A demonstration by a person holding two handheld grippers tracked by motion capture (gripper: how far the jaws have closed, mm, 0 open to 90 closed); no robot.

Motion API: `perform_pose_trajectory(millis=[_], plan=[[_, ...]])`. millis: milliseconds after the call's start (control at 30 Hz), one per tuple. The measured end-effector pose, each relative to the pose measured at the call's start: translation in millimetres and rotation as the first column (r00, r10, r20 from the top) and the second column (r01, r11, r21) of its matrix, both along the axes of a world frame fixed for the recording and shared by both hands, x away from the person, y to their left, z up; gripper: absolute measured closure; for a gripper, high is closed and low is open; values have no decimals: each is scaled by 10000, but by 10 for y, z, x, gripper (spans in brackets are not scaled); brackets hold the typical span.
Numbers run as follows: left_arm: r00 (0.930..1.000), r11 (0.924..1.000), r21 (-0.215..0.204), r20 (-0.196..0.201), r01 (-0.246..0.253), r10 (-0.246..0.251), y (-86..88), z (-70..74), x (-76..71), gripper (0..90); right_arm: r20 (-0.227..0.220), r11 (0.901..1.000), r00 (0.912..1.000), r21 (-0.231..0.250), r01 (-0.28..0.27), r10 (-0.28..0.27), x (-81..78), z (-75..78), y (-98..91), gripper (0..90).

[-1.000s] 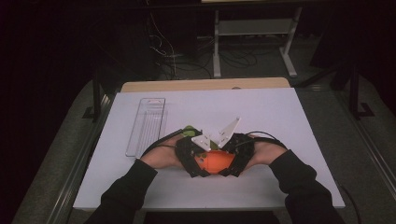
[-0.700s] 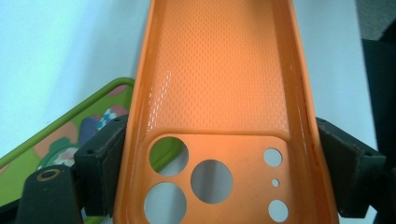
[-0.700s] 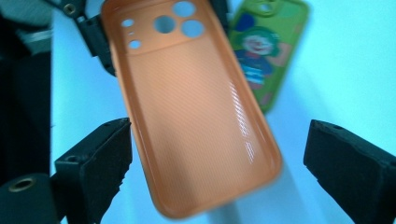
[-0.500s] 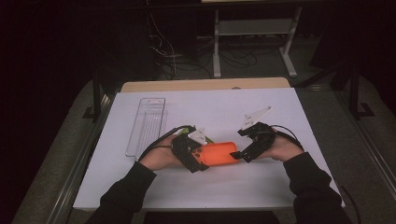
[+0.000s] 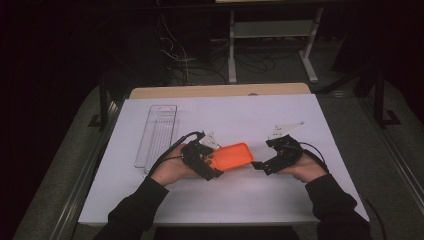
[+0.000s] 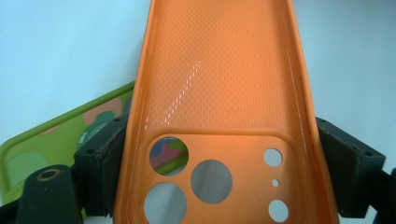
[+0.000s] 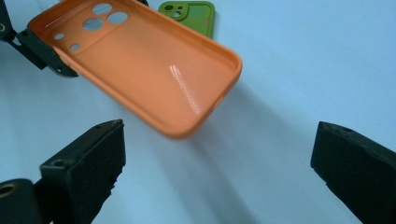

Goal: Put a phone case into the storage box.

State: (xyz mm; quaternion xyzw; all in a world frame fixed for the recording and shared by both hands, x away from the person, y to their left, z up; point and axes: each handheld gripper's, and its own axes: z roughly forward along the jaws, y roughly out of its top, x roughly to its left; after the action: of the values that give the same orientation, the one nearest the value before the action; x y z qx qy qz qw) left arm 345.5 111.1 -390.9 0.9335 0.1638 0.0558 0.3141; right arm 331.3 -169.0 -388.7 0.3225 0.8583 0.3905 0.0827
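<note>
— Where is the orange case (image 5: pixel 234 155) seen?
— It is clamped at its camera-hole end by the left claw (image 5: pixel 212 165), held above the desk (image 5: pixel 240 115). A green case (image 7: pixel 189 14) lies behind it.
— And the right claw (image 5: pixel 260 166)?
— Its jaws have just been opening; nothing is held between them.

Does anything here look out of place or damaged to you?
Nothing looks broken or spilled. The orange phone case is held tilted above the table by the left tongs, the green case lies flat behind it, and the right tongs stand open.
</note>
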Motion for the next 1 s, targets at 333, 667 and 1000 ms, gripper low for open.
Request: perform_pose_trajectory(millis=[333,667,1000], plan=[[9953,9950,-230,-31,-970,969,37,17,15,157,234,9876,9892,650,1430,-1448,-116,-252,55,23],[9941,9941,-49,-27,-1087,1087,27,12,29,157,589,9809,9845,1142,1575,-1649,-54,-396,188,35],[9946,9945,-100,-88,-1040,1039,13,8,12,157,1087,9880,9828,576,1436,-1492,-73,-408,248,36]])
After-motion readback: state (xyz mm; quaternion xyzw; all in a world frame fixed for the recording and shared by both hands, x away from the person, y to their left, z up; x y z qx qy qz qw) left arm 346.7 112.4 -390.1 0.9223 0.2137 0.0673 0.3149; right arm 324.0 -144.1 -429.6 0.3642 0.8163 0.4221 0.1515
